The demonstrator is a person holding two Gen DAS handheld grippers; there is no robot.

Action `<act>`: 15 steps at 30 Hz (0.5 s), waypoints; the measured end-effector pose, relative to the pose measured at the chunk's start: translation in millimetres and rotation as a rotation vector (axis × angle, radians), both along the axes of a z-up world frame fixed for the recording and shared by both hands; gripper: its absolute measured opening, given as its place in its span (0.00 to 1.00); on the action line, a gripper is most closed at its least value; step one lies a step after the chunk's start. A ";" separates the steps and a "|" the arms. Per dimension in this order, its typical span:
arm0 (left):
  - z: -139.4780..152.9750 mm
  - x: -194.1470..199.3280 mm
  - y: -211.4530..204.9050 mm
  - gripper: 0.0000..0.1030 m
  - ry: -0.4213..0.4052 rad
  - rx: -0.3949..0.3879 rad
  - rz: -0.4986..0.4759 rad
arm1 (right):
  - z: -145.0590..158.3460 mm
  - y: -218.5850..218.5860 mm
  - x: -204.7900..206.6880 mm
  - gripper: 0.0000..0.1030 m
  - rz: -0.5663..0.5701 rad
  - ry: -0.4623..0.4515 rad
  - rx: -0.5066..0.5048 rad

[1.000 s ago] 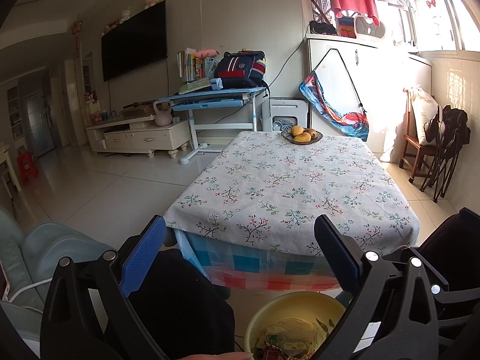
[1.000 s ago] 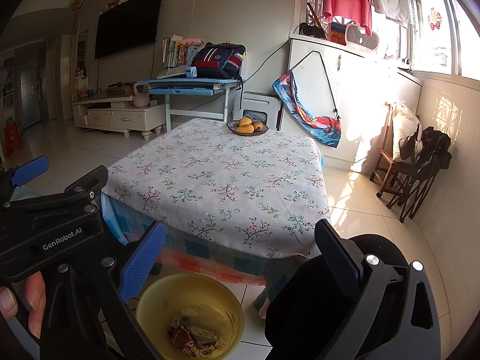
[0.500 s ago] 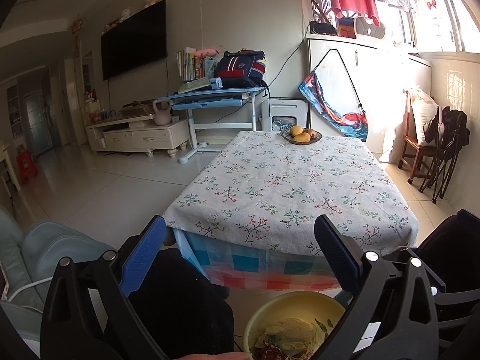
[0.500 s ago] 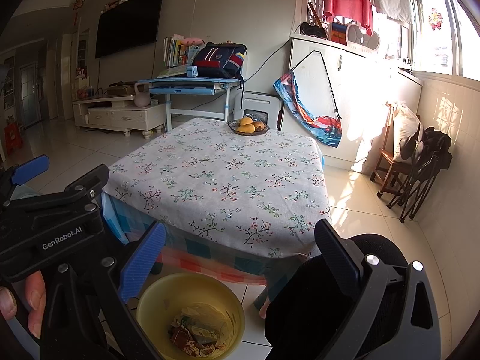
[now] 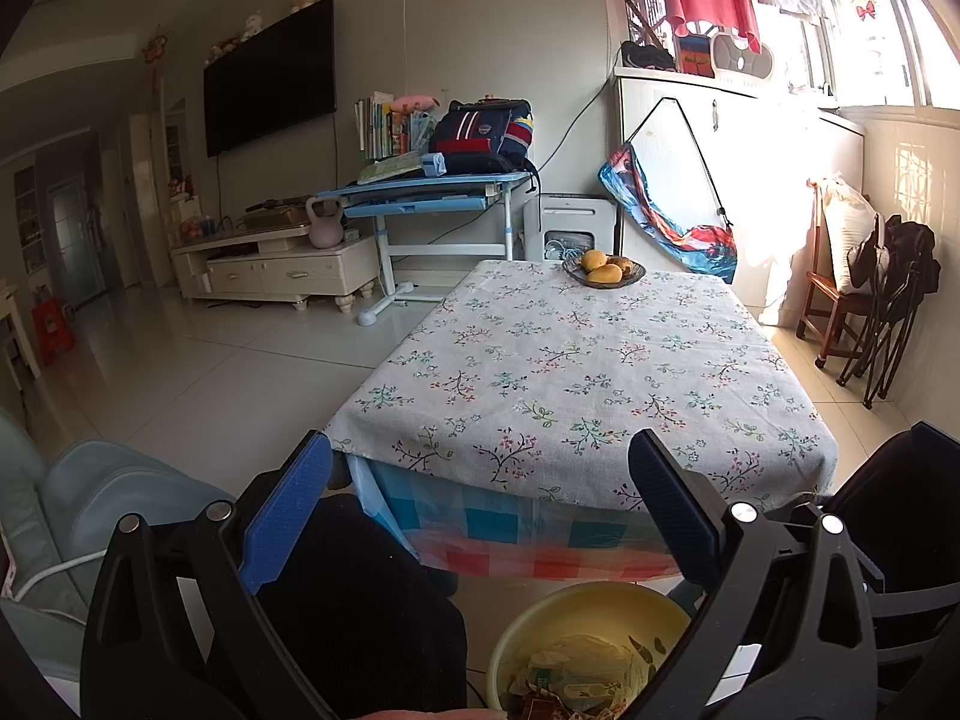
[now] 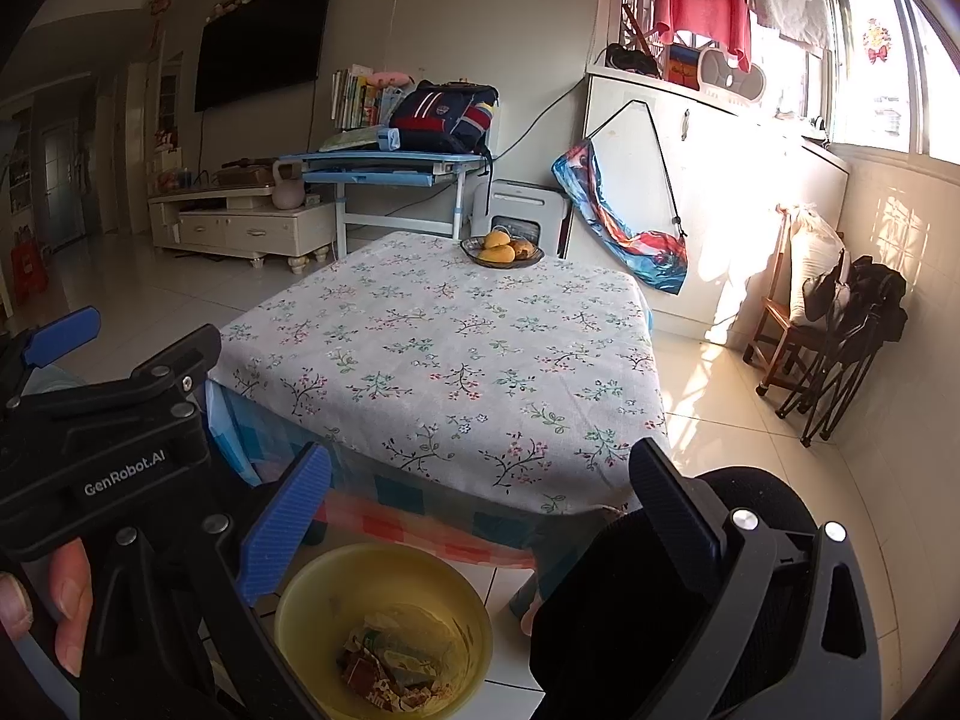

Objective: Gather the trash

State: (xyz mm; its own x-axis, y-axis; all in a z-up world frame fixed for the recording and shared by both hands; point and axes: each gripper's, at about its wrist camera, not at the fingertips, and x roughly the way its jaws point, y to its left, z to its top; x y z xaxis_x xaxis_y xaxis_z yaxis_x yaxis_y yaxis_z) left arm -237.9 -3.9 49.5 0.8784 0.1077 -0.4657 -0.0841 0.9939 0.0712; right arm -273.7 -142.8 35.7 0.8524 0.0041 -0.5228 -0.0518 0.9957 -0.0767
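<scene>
— Sunlit living room, tiled floor, and a low table (image 5: 576, 372) under a floral cloth fills the middle. What sits on it?

— Only a dish of fruit (image 5: 603, 271) at the far end, near the white cabinet. The rest of the cloth is bare.

— Where is the trash?

— In the yellow bin (image 6: 384, 630) on the floor just below the near table edge. Crumpled wrappers (image 6: 390, 669) lie at its bottom; the left wrist view catches the same bin (image 5: 591, 648) at its lower edge, between the fingers.

— And the tongs?

— The left gripper (image 5: 480, 516) has its jaws spread wide with nothing between the blue pads (image 5: 287, 516). The right gripper (image 6: 480, 528) is likewise spread and empty, hanging over the bin. In the right wrist view the left gripper's black body (image 6: 114, 456) shows at the left, with the person's fingers (image 6: 66, 606) wrapped under it.

— Anything different from a second ago?

— Almost nothing. Both grippers keep the same spread, and the bin, wrappers and fruit dish sit where they were. The views have barely drifted.

— Dark shapes at the bottom?

— The person's dark-clothed knees (image 5: 360, 600), either side of the bin.
</scene>
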 end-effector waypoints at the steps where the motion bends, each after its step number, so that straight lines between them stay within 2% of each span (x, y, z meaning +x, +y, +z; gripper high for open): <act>1: -0.1 0.0 0.0 0.93 0.000 0.000 0.000 | 0.5 -0.7 1.0 0.93 0.001 0.001 -0.001; 8: 2.2 -5.4 4.6 0.93 -0.028 -0.024 -0.003 | 0.2 2.1 2.0 0.93 0.012 0.012 -0.017; 11: 5.3 -7.9 7.4 0.93 -0.046 0.010 0.007 | 0.8 2.1 2.5 0.93 0.014 0.012 -0.019; 15: 5.9 -4.3 24.1 0.93 -0.035 -0.041 -0.004 | 1.4 2.4 4.6 0.93 0.013 0.016 -0.024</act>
